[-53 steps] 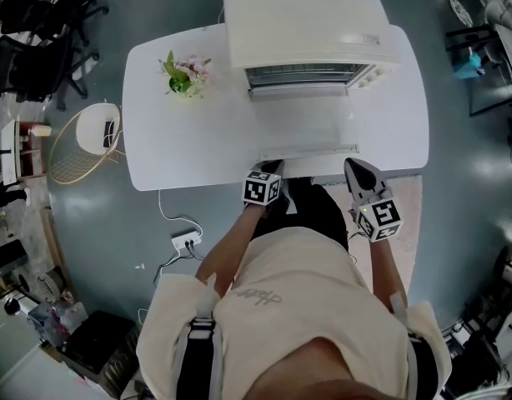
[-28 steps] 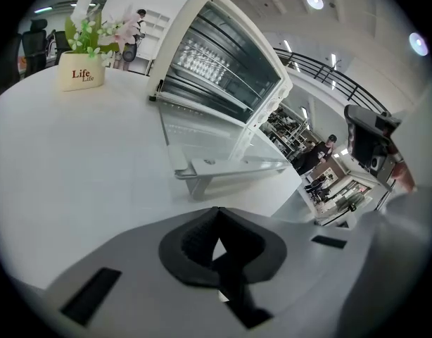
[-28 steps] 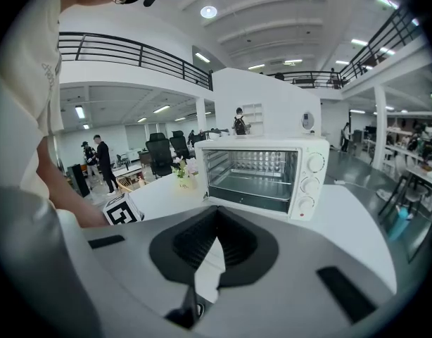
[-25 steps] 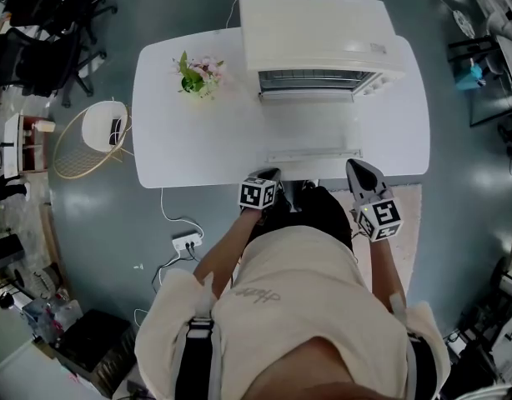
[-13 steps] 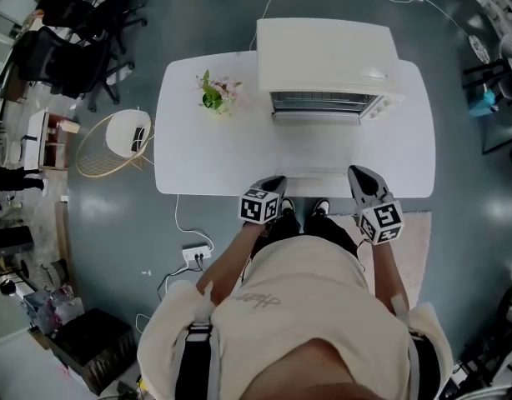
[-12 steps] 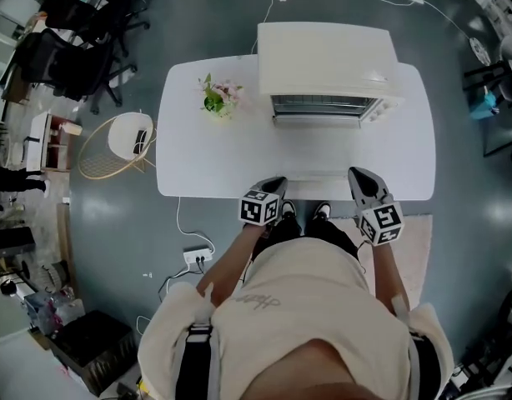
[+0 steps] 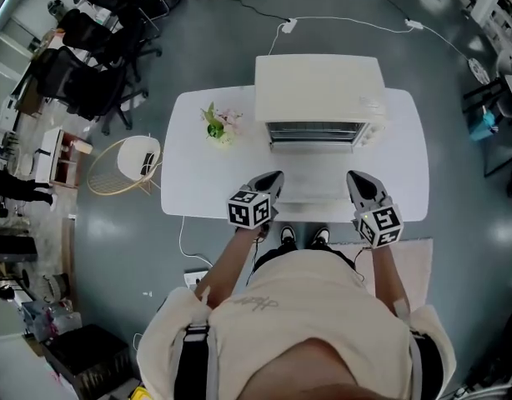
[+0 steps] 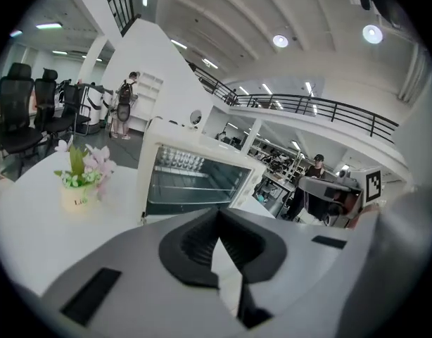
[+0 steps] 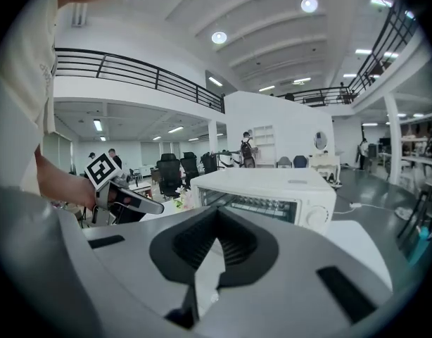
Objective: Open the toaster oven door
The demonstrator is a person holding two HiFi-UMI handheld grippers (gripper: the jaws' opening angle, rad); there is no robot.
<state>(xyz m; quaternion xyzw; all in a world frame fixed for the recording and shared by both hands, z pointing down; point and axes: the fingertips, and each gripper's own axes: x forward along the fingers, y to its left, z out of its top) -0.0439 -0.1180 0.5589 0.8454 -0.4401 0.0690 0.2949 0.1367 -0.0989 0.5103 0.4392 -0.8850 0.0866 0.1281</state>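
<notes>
The cream toaster oven (image 7: pixel 319 90) stands at the back of the white table (image 7: pixel 198 182). Its door (image 7: pixel 313 183) hangs open, folded down flat toward me, and the wire rack inside shows (image 8: pixel 191 182). My left gripper (image 7: pixel 271 180) hovers at the door's left front corner, jaws together and holding nothing. Just off the door's right front corner is my right gripper (image 7: pixel 354 178), likewise shut and empty. The left gripper view (image 8: pixel 217 224) looks into the open oven. From the right gripper view (image 9: pixel 216 225) I see the oven (image 9: pixel 272 189) and the left gripper (image 9: pixel 121 197).
A small pot of pink flowers (image 7: pixel 217 124) stands on the table left of the oven. A round wire basket chair (image 7: pixel 122 165) is on the floor at the left, with office chairs (image 7: pixel 89 65) beyond. A pale rug (image 7: pixel 410 252) lies at my right.
The head view has pulled back and up, so the table looks smaller. Both grippers have come slightly forward, beside the lowered door. The door stays open.
</notes>
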